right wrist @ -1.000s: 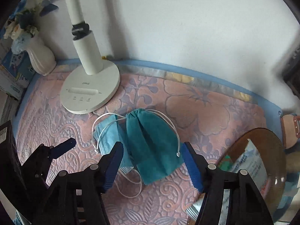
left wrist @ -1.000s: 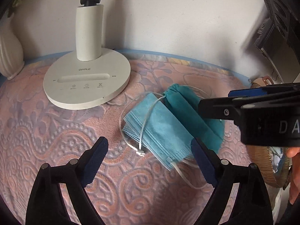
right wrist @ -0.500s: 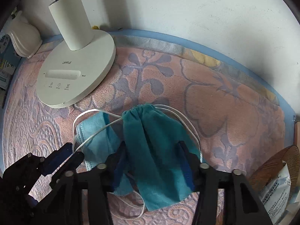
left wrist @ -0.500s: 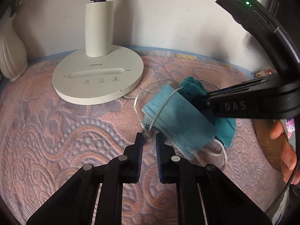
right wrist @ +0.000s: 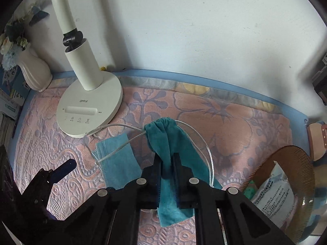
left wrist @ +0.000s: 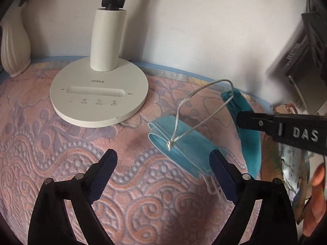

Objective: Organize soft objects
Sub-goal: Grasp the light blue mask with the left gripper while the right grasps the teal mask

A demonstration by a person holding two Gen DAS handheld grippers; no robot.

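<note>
A teal drawstring pouch (right wrist: 173,149) hangs pinched in my right gripper (right wrist: 167,161), which is shut on its middle and holds it lifted off the pink cloth. It also shows in the left wrist view (left wrist: 248,126). Its grey cord (left wrist: 196,118) trails down to a knot lying on the light blue face mask (left wrist: 179,145), which stays flat on the cloth; the mask also shows in the right wrist view (right wrist: 118,159). My left gripper (left wrist: 163,163) is open and empty, just in front of the mask.
A white desk lamp base (left wrist: 98,96) stands behind left of the mask. A cream vase (right wrist: 34,73) is at the far left by the wall. A brown-rimmed bowl (right wrist: 294,163) holding a packet sits at the right. The pink patterned cloth (left wrist: 40,143) covers the table.
My right gripper has closed on the pouch and lifted it off the mask. My left gripper, shut half a second ago, has opened again.
</note>
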